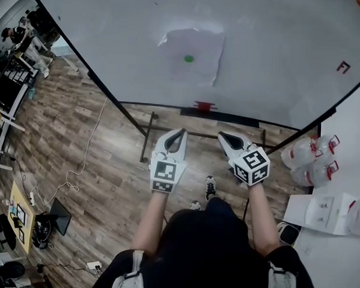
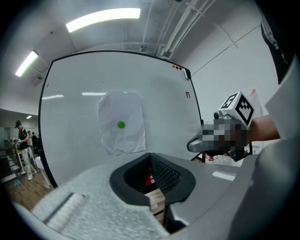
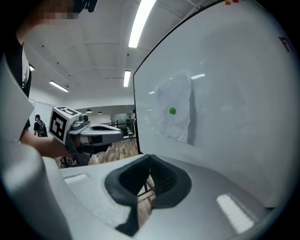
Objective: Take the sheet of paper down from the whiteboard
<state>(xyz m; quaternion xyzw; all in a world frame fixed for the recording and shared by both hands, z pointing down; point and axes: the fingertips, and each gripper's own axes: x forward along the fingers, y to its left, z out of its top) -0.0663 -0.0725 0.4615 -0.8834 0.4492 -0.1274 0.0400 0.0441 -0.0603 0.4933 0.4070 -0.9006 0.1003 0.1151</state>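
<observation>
Currently, a thin white cable (image 1: 86,156) trails over the wood-plank floor (image 1: 61,110) at 9 o'clock. The left gripper (image 1: 182,132), jaws pressed together on nothing, faces the large white whiteboard (image 1: 281,49). The crumpled white sheet of paper (image 1: 197,45) hangs there at 12 o'clock under a round green magnet (image 1: 188,59), well apart from both grippers. The right gripper (image 1: 221,135) is likewise closed and empty. A red handwritten mark (image 1: 343,67) at 2 o'clock is illegible. Clear plastic jugs with red handles (image 1: 312,156) stand at 3 o'clock.
</observation>
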